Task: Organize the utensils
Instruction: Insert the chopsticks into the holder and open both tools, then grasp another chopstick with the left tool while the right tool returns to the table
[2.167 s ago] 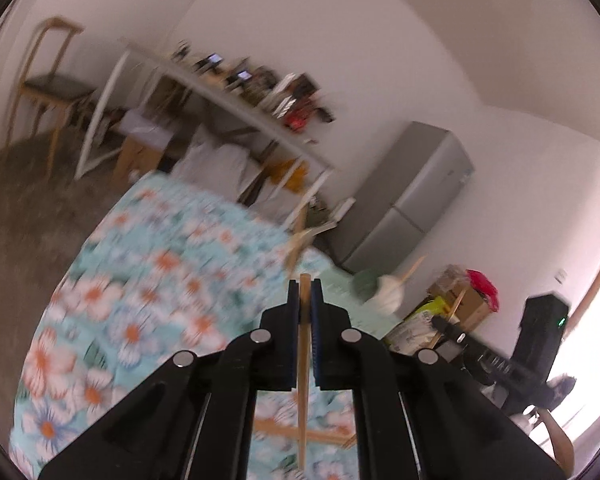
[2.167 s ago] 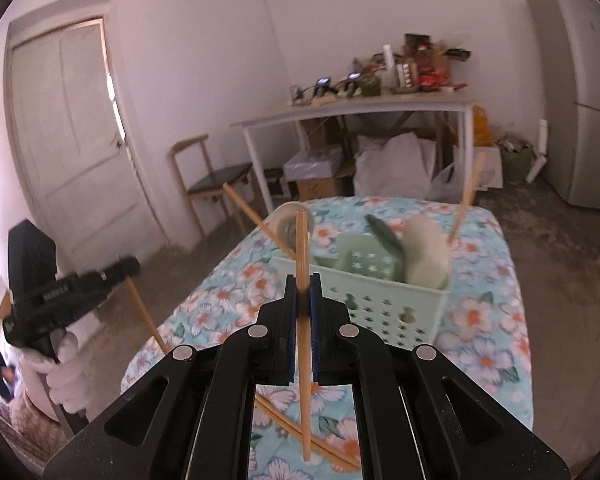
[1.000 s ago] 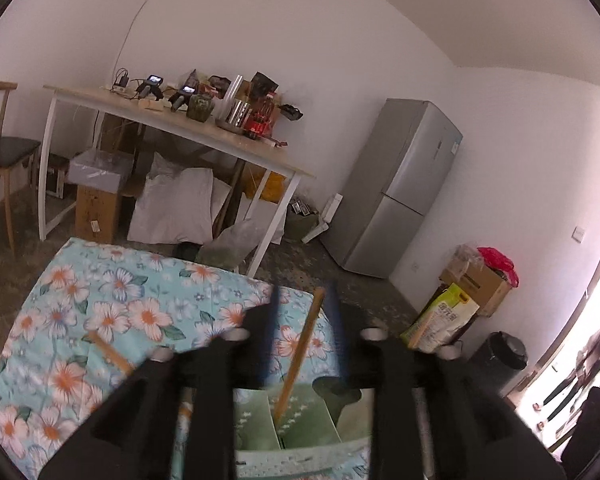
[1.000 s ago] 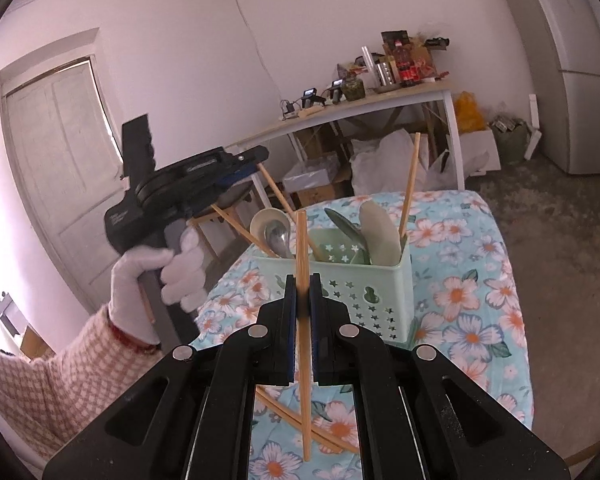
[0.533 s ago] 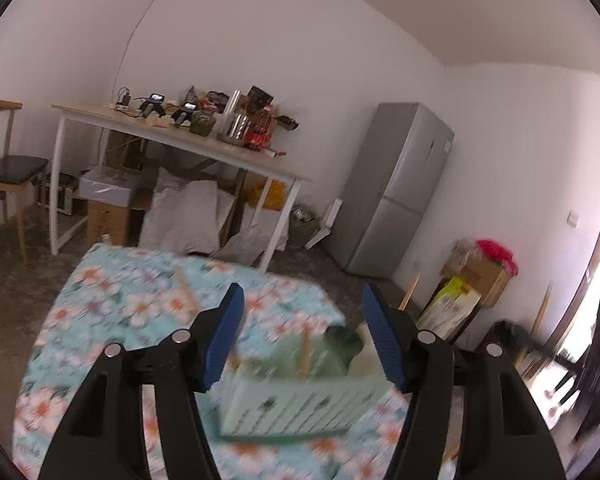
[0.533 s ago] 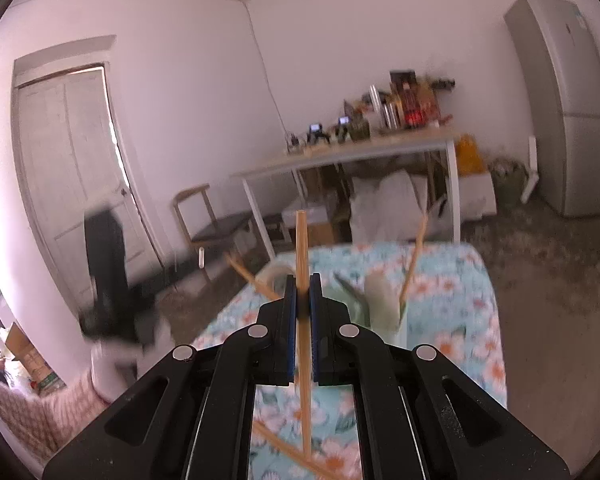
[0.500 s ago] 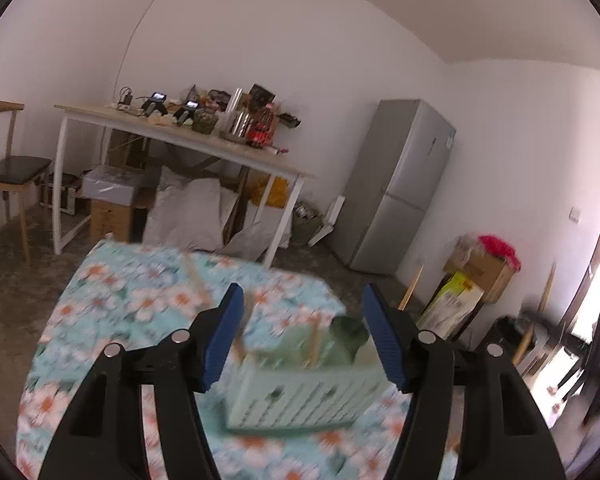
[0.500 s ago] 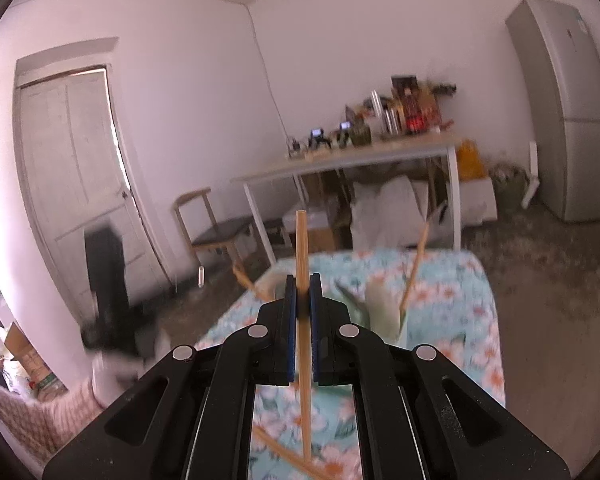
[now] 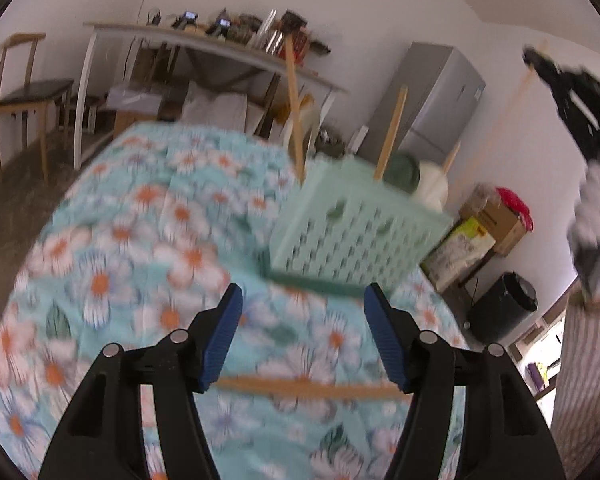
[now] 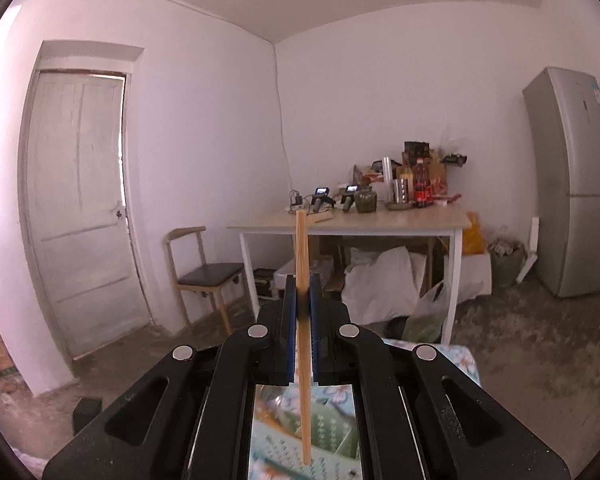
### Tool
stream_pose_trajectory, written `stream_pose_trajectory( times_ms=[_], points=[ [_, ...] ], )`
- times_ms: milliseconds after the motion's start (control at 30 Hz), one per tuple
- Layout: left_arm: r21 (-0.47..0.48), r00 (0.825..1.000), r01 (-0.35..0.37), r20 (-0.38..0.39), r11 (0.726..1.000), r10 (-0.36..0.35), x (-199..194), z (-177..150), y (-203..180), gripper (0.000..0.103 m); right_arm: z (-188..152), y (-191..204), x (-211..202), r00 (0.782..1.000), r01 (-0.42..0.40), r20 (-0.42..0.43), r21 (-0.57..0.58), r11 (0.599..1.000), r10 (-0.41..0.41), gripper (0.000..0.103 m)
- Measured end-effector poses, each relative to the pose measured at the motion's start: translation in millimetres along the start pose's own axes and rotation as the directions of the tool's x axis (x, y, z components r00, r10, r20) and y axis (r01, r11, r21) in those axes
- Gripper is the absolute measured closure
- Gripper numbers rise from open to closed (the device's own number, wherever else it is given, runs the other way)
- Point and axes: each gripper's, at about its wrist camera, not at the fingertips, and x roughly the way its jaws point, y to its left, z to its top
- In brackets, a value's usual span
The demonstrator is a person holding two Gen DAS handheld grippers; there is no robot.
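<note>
Left gripper (image 9: 303, 334), jaws spread wide and empty; a chopstick (image 9: 308, 387) lies crosswise on the floral tablecloth (image 9: 140, 216) beneath them, the mint utensil basket (image 9: 352, 232) just ahead. Right gripper (image 10: 301, 326), jaws clamped on an upright chopstick (image 10: 302, 320), its lower end over the basket.

No readable text, brand, number or sign showing in either view. Sticker on fridge (image 10: 596, 96) appearing too small to read. Red-labelled bottle (image 10: 421, 184) on far table (image 10: 352, 222) showing no legible lettering. Print on yellow-green bag (image 9: 466, 246) beside cardboard box (image 9: 500, 220) blurring beyond reading. Small lit screens (image 10: 322, 191) on table unreadable.
</note>
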Motion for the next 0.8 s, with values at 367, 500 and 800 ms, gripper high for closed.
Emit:
stream_pose_trajectory(
  times_ms=[367, 500, 800],
  points=[
    [0.014, 0.997, 0.004, -0.08, 1.0, -0.003, 14, -33, -5, 0.04, -19, -3, 41, 1.0, 0.007, -0.003, -0.05, 0.999, -0.007, 0.099],
    [0.025, 0.997, -0.002, -0.082, 1.0, 0.004, 16, -35, -7, 0.036, -44, -2, 53, 0.998, -0.002, -0.062, -0.11, 0.994, -0.005, 0.098],
    [0.027, 0.997, -0.016, -0.078, 1.0, 0.018, 17, -35, -7, 0.029, -68, -16, 43, 0.99, -0.002, -0.142, -0.095, 0.995, -0.011, 0.055]
  ],
)
